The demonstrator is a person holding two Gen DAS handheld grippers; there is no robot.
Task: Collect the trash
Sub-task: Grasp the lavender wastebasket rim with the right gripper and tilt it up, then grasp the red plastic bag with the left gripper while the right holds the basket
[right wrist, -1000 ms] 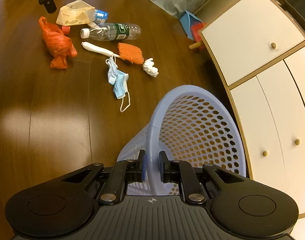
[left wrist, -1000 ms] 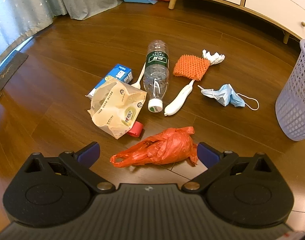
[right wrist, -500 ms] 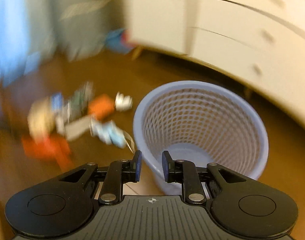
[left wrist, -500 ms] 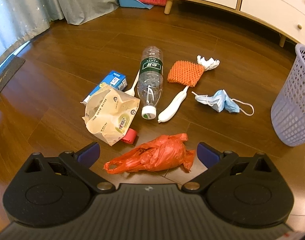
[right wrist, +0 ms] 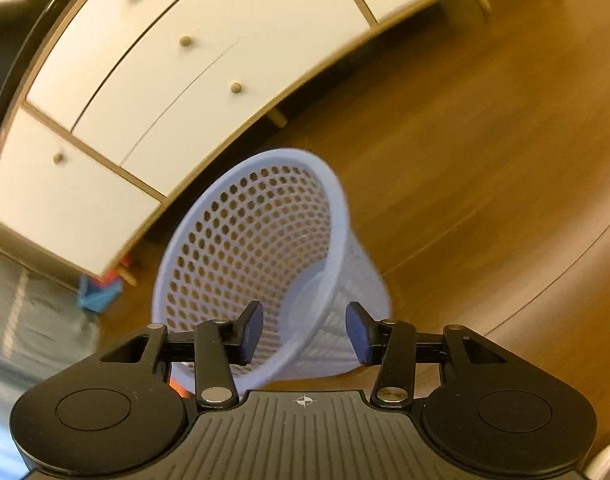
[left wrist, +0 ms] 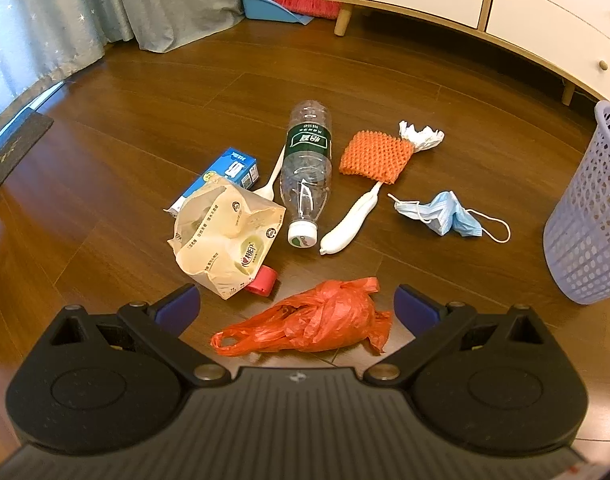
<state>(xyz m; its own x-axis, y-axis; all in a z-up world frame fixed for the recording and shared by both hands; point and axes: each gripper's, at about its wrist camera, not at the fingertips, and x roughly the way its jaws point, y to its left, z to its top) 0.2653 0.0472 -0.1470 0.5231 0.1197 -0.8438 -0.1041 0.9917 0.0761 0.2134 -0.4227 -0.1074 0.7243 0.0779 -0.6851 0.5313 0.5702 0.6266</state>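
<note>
In the left wrist view, trash lies scattered on the wooden floor. My left gripper (left wrist: 297, 305) is open, and a crumpled orange plastic bag (left wrist: 313, 320) lies on the floor between its fingers. Beyond it are a beige paper bag (left wrist: 225, 232), a red cap (left wrist: 263, 280), a blue carton (left wrist: 231, 170), a clear bottle (left wrist: 307, 168), a white plastic spoon (left wrist: 271, 184), an orange mesh pad (left wrist: 375, 156) with a white handle (left wrist: 351, 224), a white tissue (left wrist: 421, 136) and a blue face mask (left wrist: 445, 214). My right gripper (right wrist: 305, 334) is open around the rim of the lilac basket (right wrist: 245, 240), which looks tilted.
The same basket (left wrist: 589, 220) stands at the right edge of the left wrist view. A white cabinet (left wrist: 545, 4) on wooden legs runs along the back. A blue dustpan (left wrist: 269, 6) with a red brush and grey curtains (left wrist: 85, 12) are at the far left.
The right gripper was shut on the basket rim and now stands open around it; its view swung towards the cabinet. The left gripper edged forward over the orange bag.
</note>
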